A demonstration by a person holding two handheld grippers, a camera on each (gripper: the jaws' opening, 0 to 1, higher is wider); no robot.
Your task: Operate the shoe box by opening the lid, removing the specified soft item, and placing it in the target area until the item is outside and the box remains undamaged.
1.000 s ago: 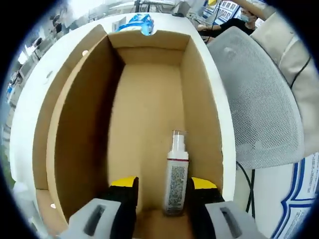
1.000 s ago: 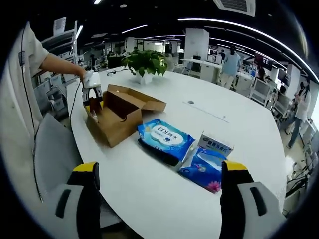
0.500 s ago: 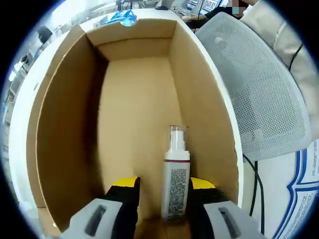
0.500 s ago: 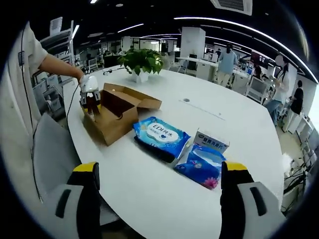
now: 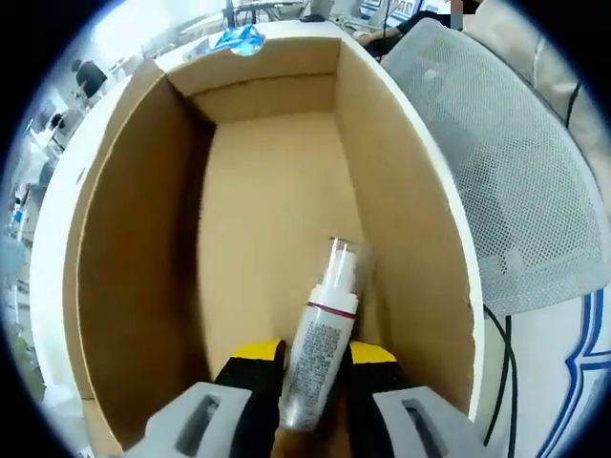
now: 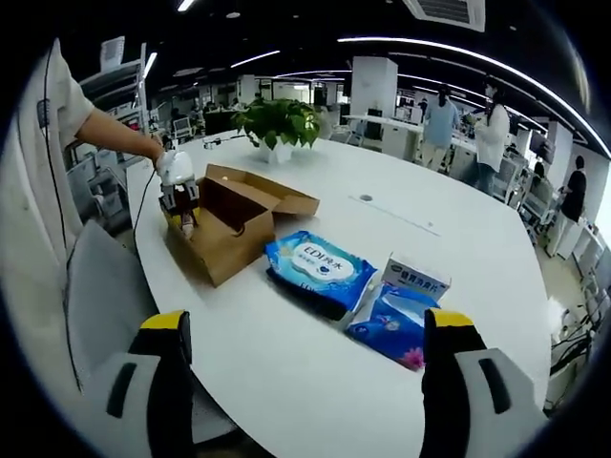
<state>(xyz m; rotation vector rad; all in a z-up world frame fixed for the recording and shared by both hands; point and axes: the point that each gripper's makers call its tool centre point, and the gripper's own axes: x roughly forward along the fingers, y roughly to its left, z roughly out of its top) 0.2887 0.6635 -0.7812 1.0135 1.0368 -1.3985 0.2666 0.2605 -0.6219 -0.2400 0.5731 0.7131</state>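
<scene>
The shoe box (image 5: 277, 191) stands open near the table's (image 6: 382, 401) left edge, lid folded back, so the opening step looks done. Inside it, the left gripper (image 5: 315, 382) is clenched around a tilted spray bottle (image 5: 320, 348) by the box's near end wall. Lifting it out and placing it outside remain. The right gripper (image 6: 305, 382) hangs released above the table's near edge, with the wet-wipe pack (image 6: 317, 265) and tissue packs (image 6: 396, 310) lying mid-table.

the left gripper (image 5: 315, 367) is covering the spray bottle (image 5: 320, 348) base, and its label print is blurring. the wet wipes pack (image 6: 318, 268) lettering is reading too small.
</scene>
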